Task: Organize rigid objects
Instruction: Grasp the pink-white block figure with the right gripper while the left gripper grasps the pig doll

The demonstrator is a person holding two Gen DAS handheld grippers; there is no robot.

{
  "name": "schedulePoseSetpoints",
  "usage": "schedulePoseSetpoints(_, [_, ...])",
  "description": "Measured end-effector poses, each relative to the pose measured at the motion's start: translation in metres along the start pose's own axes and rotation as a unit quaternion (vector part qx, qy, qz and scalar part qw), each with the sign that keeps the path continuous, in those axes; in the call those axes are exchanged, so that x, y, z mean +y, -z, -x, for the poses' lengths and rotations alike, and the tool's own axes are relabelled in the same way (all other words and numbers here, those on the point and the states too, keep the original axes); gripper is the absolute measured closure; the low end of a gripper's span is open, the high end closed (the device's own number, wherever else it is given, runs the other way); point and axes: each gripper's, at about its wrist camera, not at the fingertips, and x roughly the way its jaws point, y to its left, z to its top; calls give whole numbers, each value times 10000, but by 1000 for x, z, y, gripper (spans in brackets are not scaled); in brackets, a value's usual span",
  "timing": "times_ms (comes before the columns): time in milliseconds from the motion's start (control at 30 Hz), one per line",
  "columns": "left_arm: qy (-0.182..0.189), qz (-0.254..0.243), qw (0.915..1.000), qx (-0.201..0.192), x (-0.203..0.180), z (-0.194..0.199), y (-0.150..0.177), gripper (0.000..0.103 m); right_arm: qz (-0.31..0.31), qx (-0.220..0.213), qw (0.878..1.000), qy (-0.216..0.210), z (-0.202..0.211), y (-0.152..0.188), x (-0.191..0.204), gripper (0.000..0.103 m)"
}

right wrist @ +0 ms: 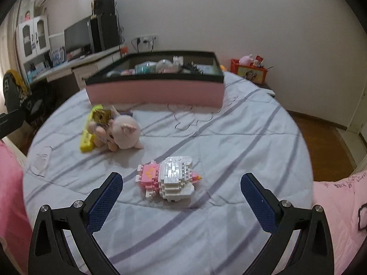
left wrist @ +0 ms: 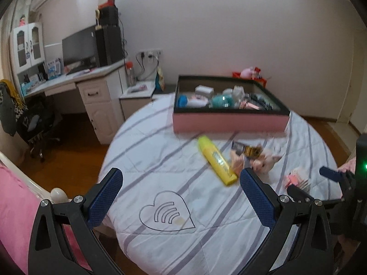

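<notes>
My right gripper (right wrist: 181, 181) hangs wide open and empty over the brick-built figure (right wrist: 168, 178) lying on the bed (right wrist: 229, 137); likely light, stiff, crumbly, so I'd pinch its white body's flat sides.

Both wrist views face the pink box (left wrist: 229, 123) (right wrist: 156, 94) — shared bed (left wrist: 160, 160) (right wrist: 229, 137).

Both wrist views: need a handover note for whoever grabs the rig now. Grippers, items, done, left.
Left gripper: open, empty, above the striped quilt.
Right gripper: open, empty, lined up on the brick figure, not touching it.
Pink box: at the far side of the bed, already holds several small items.
Still loose on the quilt: brick figure, plush pig, yellow bottle, gold-and-black packet.
Left: box the loose items; brick figure looks like the nearest pick.
</notes>
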Motion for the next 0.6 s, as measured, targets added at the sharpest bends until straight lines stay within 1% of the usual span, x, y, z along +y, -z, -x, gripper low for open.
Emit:
schedulePoseSetpoints(100, [37, -72, 9998, 186, -5, -13, 2, 0, 133, 117, 9998, 14, -8, 0, -2, 0])
schedulePoseSetpoints(133, [54, -98, 9997, 227, -8, -16, 2, 0, 132, 145, 9998, -12, -10, 0, -4, 7])
schedulePoseSetpoints(167, [84, -136, 9995, 260, -11, -20, 2, 0, 126, 181, 9997, -56, -13, -1, -6, 17])
schedulePoseSetpoints(200, [114, -179, 9993, 295, -15, -24, 1, 0, 104, 209, 9997, -101, -14, -1, -9, 24])
schedulePoseSetpoints(233, [145, -214, 9992, 312, -19, -27, 0, 0, 51, 188, 9998, -99, -14, 0, -16, 40])
schedulePoseSetpoints(333, [275, -269, 9985, 385, -31, -36, -2, 0, -145, 110, 9997, -185, -14, -1, -30, 40])
schedulePoseSetpoints(400, [351, -296, 9981, 415, -39, -43, -5, 0, -171, 105, 9997, -134, -18, -2, -34, 40])
schedulePoseSetpoints(533, [335, -435, 9978, 360, -51, -51, -14, 0, -123, 54, 9998, -123, -20, -3, -34, 40])
schedulePoseSetpoints(600, [363, -459, 9975, 404, -54, -58, -20, 0, -109, 57, 9999, -120, -21, -4, -34, 40])
